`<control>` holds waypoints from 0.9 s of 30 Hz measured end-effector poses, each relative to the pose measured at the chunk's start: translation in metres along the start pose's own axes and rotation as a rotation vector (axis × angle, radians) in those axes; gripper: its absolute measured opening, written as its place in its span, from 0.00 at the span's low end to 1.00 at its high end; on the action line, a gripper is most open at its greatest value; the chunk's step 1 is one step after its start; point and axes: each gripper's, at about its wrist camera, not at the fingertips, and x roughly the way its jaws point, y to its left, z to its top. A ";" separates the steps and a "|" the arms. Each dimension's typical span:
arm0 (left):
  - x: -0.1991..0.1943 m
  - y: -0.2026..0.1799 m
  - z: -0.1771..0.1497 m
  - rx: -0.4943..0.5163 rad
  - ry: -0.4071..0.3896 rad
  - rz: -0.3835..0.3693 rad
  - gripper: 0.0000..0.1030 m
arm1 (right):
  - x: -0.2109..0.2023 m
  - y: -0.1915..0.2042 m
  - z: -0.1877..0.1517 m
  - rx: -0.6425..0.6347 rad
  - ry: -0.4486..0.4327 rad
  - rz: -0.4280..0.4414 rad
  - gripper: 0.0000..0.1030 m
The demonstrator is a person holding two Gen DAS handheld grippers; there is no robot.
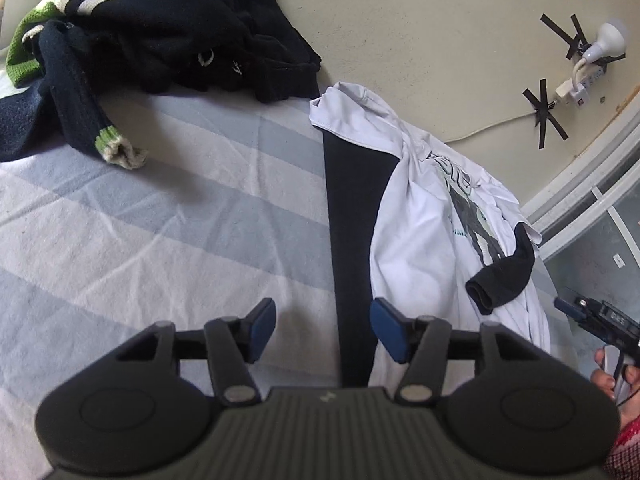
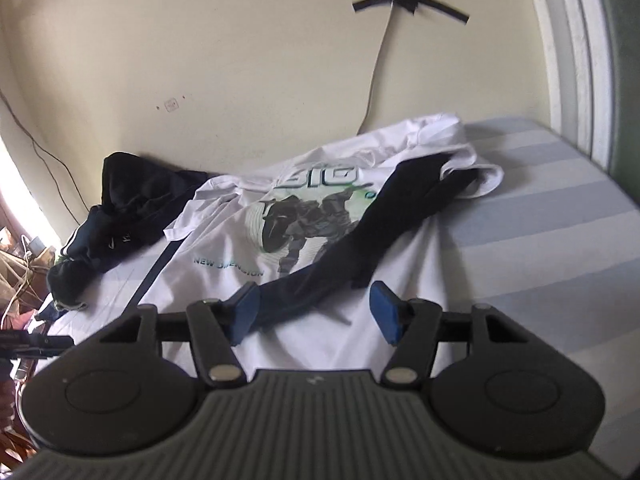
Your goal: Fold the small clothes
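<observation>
A white T-shirt (image 2: 240,236) with a dark printed figure lies crumpled on the striped bed, close to the wall. A long dark garment (image 2: 360,240) is draped diagonally over it. Its near end reaches the left pad of my right gripper (image 2: 316,314), which is open, and the pads do not press on the cloth. In the left wrist view the same T-shirt (image 1: 420,232) lies to the right, with a dark piece (image 1: 504,276) on top. My left gripper (image 1: 324,326) is open over the sheet and a dark band (image 1: 352,240) along the shirt's edge, and it holds nothing.
A heap of dark clothes with green and white trim (image 1: 168,36) fills the bed's far left. The cream wall (image 1: 440,40) carries taped cables and a lamp (image 1: 608,40). A window frame (image 2: 576,60) borders the bed on the right. Striped sheet (image 1: 160,220) shows to the left.
</observation>
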 end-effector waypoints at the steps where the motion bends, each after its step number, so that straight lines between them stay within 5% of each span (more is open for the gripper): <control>1: 0.006 -0.002 0.002 0.007 -0.001 0.000 0.52 | 0.020 0.000 0.003 0.026 0.025 -0.021 0.62; 3: 0.018 -0.007 0.004 0.010 -0.002 -0.001 0.52 | 0.051 -0.008 0.003 0.110 0.067 -0.066 0.58; 6: 0.033 -0.017 0.007 0.020 -0.010 -0.002 0.39 | 0.077 -0.027 0.007 0.260 0.121 -0.027 0.05; 7: 0.038 -0.020 0.008 0.031 0.002 -0.002 0.14 | 0.077 -0.031 0.010 0.280 0.122 -0.023 0.05; 8: 0.043 -0.021 0.010 0.031 0.025 -0.013 0.03 | 0.069 -0.032 0.014 0.273 0.096 -0.036 0.05; 12: 0.035 -0.015 0.025 0.045 -0.019 0.002 0.03 | 0.016 -0.046 0.042 0.152 -0.089 -0.198 0.05; 14: 0.014 -0.006 0.045 0.034 -0.101 0.046 0.03 | -0.022 -0.068 0.065 0.089 -0.181 -0.348 0.05; 16: -0.011 0.004 0.064 0.018 -0.227 0.140 0.03 | -0.048 -0.087 0.078 -0.026 -0.274 -0.630 0.14; 17: -0.023 0.007 0.073 0.030 -0.301 0.220 0.03 | -0.056 -0.098 0.077 -0.120 -0.305 -0.841 0.21; 18: -0.035 0.009 0.079 0.037 -0.362 0.299 0.03 | -0.058 -0.108 0.075 -0.178 -0.286 -1.011 0.48; 19: -0.044 0.010 0.081 0.033 -0.399 0.351 0.03 | -0.062 -0.119 0.071 -0.185 -0.248 -1.090 0.56; 20: -0.051 0.010 0.081 0.030 -0.417 0.367 0.03 | -0.074 -0.125 0.061 -0.155 -0.239 -1.047 0.55; 22: -0.055 0.005 0.072 0.046 -0.389 0.324 0.08 | -0.099 -0.124 0.033 -0.059 -0.242 -0.827 0.55; 27: -0.023 -0.028 0.023 0.146 -0.149 0.142 0.36 | -0.111 -0.060 -0.050 -0.070 -0.163 -0.423 0.62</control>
